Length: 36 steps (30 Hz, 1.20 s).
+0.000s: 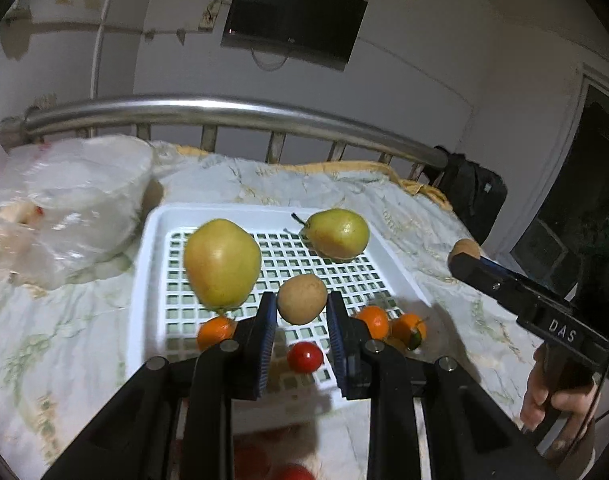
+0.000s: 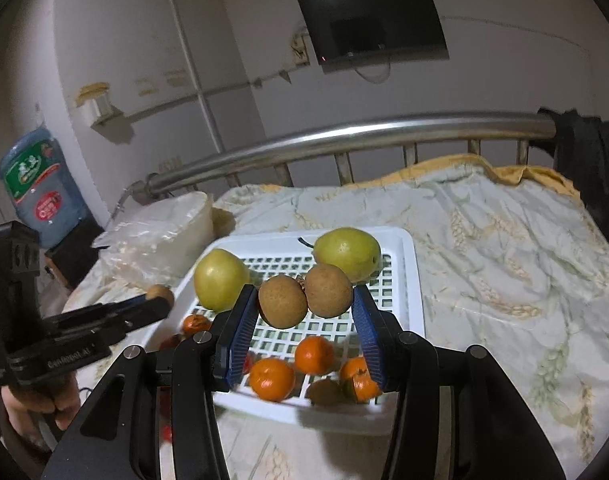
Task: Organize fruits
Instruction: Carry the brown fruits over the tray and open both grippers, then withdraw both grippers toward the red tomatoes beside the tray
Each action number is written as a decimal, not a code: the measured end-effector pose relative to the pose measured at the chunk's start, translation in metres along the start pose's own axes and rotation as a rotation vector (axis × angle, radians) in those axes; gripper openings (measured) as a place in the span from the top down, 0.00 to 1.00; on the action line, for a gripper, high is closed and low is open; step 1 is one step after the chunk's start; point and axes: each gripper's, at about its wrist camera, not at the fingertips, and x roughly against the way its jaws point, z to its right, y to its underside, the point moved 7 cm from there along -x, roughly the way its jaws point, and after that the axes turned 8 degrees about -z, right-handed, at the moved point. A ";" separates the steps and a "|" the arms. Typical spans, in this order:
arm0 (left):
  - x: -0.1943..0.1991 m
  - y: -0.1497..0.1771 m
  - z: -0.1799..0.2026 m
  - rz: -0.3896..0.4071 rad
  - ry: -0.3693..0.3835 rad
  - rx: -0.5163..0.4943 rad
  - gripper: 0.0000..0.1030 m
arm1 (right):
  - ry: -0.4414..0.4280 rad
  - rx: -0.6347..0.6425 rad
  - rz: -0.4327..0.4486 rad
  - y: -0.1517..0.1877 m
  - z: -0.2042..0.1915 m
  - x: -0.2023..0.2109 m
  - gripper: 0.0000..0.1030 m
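Both claws hold small brown fruit over the white tray, which lies on the bed.

The left claw [image 1: 300,308] is part-closed, its blue pads pressed on either side of one round brown fruit [image 1: 302,304]. The right claw [image 2: 304,300] is set wider around a pair of brown fruits [image 2: 282,300] sitting side by side; the outer sides seem to touch the pads, though I cannot tell how firmly. Below them the white tray [image 2: 410,280] holds a large pear [image 1: 222,264] at the left, a second pear [image 1: 336,234] at the far right, oranges [image 2: 272,378] along the near edge and a red tomato [image 1: 304,356]. The tray rests on a pale patterned bedcover [image 2: 504,260]. A clear plastic bag [image 1: 64,208] lies left of it, with a metal bed rail [image 1: 224,110] beyond.
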 end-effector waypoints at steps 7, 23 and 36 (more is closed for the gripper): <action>-0.058 -0.002 0.006 -0.087 -0.037 0.004 0.73 | 0.053 -0.085 -0.117 0.004 0.024 -0.062 0.55; -0.116 0.006 0.016 -0.192 -0.109 -0.080 0.71 | 0.143 -0.059 -0.281 0.022 0.047 -0.122 0.52; 0.040 -0.021 -0.003 0.181 0.033 0.020 0.00 | 0.039 -0.104 0.171 -0.036 0.016 0.036 0.06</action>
